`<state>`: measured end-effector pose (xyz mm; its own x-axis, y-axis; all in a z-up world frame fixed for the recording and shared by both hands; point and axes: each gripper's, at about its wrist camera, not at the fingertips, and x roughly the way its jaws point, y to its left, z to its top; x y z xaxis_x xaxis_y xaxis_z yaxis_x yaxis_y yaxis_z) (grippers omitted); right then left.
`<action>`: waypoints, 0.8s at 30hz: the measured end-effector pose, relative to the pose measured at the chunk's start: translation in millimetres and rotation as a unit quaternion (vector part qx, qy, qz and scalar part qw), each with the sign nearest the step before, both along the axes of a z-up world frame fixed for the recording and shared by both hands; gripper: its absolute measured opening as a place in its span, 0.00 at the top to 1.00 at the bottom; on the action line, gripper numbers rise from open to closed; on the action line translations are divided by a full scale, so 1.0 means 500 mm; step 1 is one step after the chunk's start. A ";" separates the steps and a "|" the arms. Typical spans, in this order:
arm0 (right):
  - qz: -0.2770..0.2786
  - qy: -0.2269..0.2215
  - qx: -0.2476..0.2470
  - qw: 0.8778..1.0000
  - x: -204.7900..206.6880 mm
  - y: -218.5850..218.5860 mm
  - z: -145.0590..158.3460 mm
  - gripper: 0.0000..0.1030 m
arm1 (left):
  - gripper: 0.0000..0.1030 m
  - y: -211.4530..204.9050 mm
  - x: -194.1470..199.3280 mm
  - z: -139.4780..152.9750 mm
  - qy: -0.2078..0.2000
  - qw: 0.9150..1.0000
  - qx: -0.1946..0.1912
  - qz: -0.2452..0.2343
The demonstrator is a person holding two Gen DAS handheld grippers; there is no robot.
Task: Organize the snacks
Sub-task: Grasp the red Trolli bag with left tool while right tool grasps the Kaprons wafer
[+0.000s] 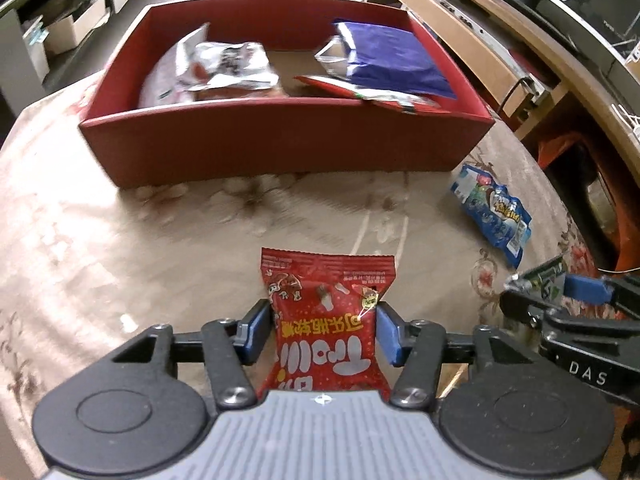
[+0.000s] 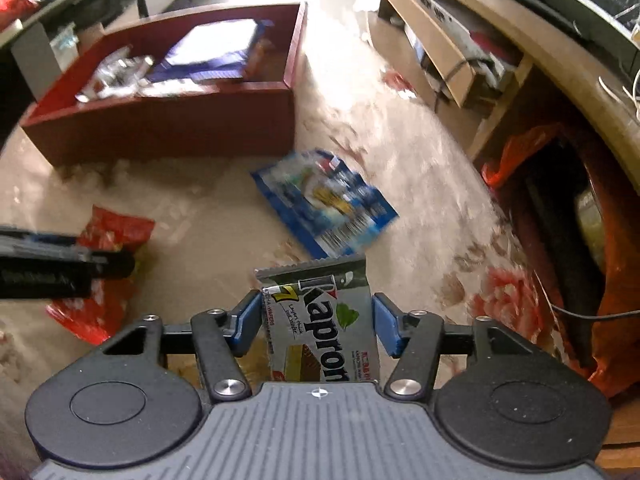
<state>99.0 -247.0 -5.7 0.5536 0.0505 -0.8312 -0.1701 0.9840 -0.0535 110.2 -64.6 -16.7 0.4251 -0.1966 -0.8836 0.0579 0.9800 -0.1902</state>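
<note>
My left gripper (image 1: 325, 330) is shut on a red Trolli candy bag (image 1: 326, 320) and holds it above the table, in front of the red box (image 1: 280, 144). My right gripper (image 2: 316, 326) is shut on a grey Kapron wafer pack (image 2: 324, 328). The red box also shows at the upper left of the right wrist view (image 2: 168, 124) and holds several snack packs, among them a blue bag (image 1: 394, 60) and a silver bag (image 1: 228, 66). A blue snack bag (image 1: 494, 210) lies on the table right of the box; it shows in the right wrist view (image 2: 326, 202) ahead of my right gripper.
The table has a beige flowered cloth (image 1: 140, 240). A wooden shelf unit (image 2: 448, 40) stands to the right beyond the table edge. An orange bag (image 2: 516, 152) hangs by the right edge. The left gripper and red bag show at the left of the right wrist view (image 2: 60, 264).
</note>
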 end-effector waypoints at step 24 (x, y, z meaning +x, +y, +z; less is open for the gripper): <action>0.061 0.037 -0.023 0.997 0.019 0.114 -0.048 0.36 | 0.29 0.025 -0.026 -0.031 -0.008 0.999 0.045 0.010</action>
